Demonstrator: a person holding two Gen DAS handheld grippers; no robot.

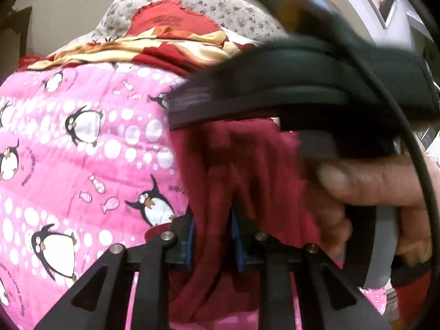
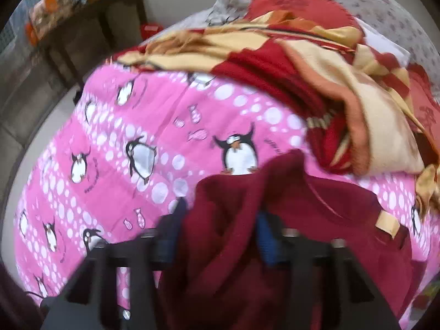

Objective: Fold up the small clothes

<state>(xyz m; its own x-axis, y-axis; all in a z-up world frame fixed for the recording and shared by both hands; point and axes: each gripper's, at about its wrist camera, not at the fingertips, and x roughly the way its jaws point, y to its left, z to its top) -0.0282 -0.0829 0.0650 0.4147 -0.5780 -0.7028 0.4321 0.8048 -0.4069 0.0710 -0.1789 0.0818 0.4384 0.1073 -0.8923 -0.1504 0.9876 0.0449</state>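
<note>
Both tools clamp maroon garment (image 1: pixel 236 170), left tool (image 1: pixel 213 243), right tool (image 2: pixel 217 236), tan tag (image 2: pixel 387 221) apparently right-view only.

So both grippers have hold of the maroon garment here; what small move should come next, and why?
Probably draw the two grippers apart to spread it. The left gripper and right gripper each pinch bunched folds of the maroon garment, which hangs crumpled close over the pink penguin bedspread, not flat enough to fold.

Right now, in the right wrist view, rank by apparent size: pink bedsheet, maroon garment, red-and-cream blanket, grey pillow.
1. Pink bedsheet
2. Maroon garment, though it is nearest the camera, which inflates it
3. Red-and-cream blanket, close to the garment, so unsure
4. Grey pillow, mostly covered
</note>
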